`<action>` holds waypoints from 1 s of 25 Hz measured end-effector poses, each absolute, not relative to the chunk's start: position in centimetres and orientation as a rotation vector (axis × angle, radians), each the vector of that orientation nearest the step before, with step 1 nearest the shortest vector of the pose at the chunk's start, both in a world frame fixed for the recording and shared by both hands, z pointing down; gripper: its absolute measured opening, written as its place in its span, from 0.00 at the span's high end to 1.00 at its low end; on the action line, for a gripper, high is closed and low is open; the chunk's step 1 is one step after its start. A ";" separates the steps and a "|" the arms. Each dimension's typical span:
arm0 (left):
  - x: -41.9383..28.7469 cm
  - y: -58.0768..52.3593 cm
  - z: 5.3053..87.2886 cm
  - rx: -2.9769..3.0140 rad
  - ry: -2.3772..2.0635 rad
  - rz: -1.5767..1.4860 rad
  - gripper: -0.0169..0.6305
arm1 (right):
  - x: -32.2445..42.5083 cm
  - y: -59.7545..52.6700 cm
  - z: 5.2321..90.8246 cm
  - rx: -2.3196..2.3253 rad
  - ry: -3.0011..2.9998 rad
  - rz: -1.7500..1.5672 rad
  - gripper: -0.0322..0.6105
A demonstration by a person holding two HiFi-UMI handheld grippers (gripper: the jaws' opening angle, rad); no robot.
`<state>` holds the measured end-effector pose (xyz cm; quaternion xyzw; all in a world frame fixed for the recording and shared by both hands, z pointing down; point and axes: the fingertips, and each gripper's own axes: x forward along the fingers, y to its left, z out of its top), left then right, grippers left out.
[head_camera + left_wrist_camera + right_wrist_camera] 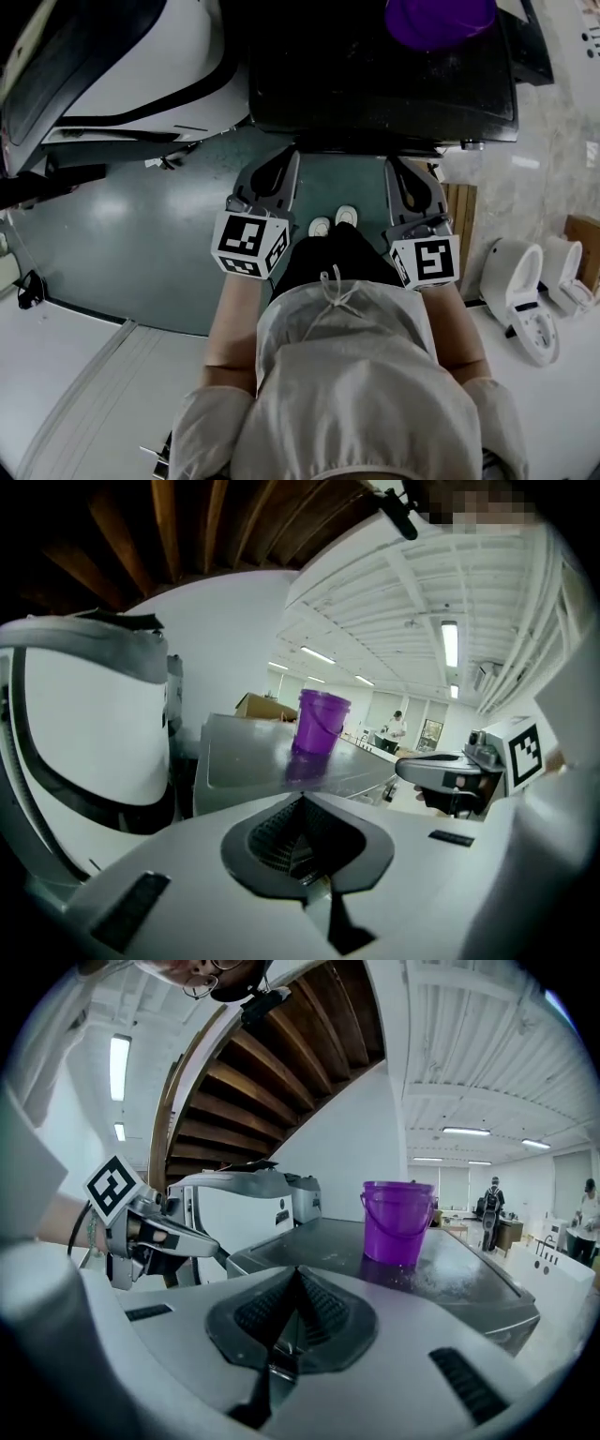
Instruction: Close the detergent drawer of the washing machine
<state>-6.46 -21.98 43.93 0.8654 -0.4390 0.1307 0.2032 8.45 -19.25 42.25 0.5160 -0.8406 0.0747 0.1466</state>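
The dark-topped washing machine [375, 84] stands just ahead of me, with a purple bucket [439, 19] on its lid. Its front face and detergent drawer are not visible in any view. My left gripper [281, 169] and right gripper [403, 173] hang side by side below the machine's near edge, above the green floor, touching nothing. In the left gripper view the jaws [301, 801] meet with nothing between them, facing the machine's top [253, 752] and bucket [321, 722]. The right gripper [298, 1277] is likewise shut and empty, aimed at the bucket [397, 1221].
A large white appliance [131, 56] stands to the machine's left. White toilets [520, 291] sit on the floor at the right, beside a wooden panel [461, 220]. A wooden stair underside [272, 1072] rises overhead. People [492, 1206] stand far off in the hall.
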 end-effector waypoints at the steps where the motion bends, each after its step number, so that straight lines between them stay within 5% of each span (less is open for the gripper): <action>1: -6.5 -21.9 42.6 2.447 -1.226 0.353 0.95 | 8.6 -19.2 41.4 1.497 -2.428 0.196 0.94; 15: -5.2 -18.5 26.6 2.746 -1.241 0.166 0.95 | 11.4 -15.9 29.3 1.593 -2.537 -0.058 0.94; 25: -4.1 -16.4 22.2 2.827 -1.236 0.113 0.95 | 12.4 -14.3 25.3 1.600 -2.558 -0.155 0.95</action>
